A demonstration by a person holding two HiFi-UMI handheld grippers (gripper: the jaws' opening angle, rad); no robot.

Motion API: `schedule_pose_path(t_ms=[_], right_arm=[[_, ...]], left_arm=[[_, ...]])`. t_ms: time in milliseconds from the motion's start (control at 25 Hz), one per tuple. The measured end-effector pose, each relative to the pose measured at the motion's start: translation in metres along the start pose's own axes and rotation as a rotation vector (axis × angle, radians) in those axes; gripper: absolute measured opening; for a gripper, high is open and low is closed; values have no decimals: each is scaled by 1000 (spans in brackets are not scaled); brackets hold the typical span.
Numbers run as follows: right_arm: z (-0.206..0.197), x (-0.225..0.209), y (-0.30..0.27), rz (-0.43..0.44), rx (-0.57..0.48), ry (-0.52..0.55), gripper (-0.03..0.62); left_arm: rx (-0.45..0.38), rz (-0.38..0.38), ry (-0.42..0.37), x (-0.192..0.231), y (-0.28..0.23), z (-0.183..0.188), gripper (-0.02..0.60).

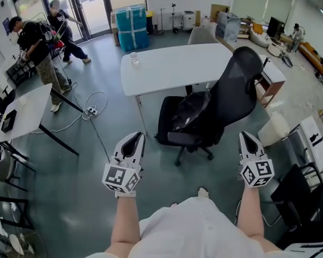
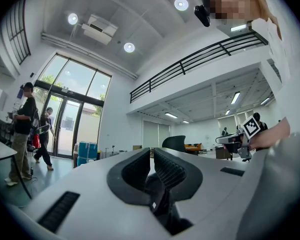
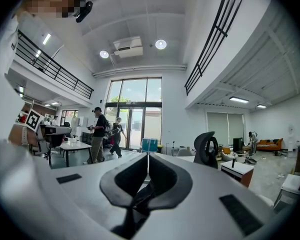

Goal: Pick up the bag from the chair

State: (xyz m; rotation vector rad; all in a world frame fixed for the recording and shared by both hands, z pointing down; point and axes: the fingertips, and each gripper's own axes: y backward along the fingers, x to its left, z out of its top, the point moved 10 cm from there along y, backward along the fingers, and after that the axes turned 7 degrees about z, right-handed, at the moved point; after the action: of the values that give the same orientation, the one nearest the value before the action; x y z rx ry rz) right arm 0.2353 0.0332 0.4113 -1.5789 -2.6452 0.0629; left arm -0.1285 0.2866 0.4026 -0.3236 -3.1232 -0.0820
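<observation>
A black bag (image 1: 189, 110) lies slumped on the seat of a black mesh-backed office chair (image 1: 238, 85) in the middle of the head view. Both grippers are held low in front of me, short of the chair and well apart from it. My left gripper (image 1: 137, 135) points toward the chair's left side, and its jaws are shut on nothing. To the right of the chair base, my right gripper (image 1: 244, 135) is likewise shut and empty. The left gripper (image 2: 151, 152) sees the chair back (image 2: 175, 143) far off. The right gripper (image 3: 148, 155) shows the chair (image 3: 207, 149) off to its right.
A white table (image 1: 172, 66) with a small cup (image 1: 134, 59) stands just behind the chair. Two people (image 1: 40, 47) stand near the glass doors at far left. Cables (image 1: 91, 109) lie on the floor. Another white table (image 1: 27, 112) is at left, black chairs (image 1: 301, 190) at right.
</observation>
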Motion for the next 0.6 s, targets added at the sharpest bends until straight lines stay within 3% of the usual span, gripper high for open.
schedule_pose_path(t_ms=[600], right_arm=[[0, -42, -43, 49, 16, -5, 20]], left_arm=[[23, -6, -1, -9, -61, -3, 43]])
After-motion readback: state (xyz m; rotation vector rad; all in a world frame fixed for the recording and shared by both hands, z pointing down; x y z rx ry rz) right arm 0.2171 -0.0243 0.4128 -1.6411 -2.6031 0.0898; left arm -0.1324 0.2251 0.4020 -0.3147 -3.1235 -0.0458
